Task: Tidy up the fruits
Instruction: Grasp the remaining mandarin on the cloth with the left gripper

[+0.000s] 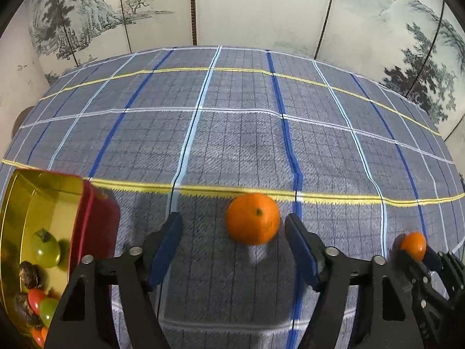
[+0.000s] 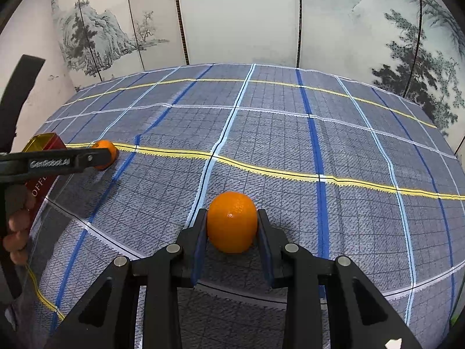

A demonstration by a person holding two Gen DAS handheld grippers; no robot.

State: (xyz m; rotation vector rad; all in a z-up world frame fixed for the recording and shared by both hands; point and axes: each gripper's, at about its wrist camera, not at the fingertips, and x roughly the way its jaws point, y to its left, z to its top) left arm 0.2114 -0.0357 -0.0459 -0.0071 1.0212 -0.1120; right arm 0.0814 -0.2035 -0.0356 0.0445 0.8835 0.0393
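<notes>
An orange (image 1: 252, 218) lies on the plaid cloth between and just ahead of the fingers of my left gripper (image 1: 234, 234), which is open and empty. It also shows far left in the right wrist view (image 2: 105, 152), partly behind the left gripper's finger (image 2: 61, 161). My right gripper (image 2: 232, 225) is shut on a second orange (image 2: 232, 222); that pair shows at the right edge of the left wrist view (image 1: 413, 245). A red tin (image 1: 96, 218) with a gold inside holds green, red and dark fruits (image 1: 46, 248) at lower left.
The table is covered by a blue-grey plaid cloth (image 1: 232, 133). A painted folding screen (image 1: 247, 5) stands close behind the table's far edge. The tin's corner (image 2: 43, 142) shows at the left in the right wrist view.
</notes>
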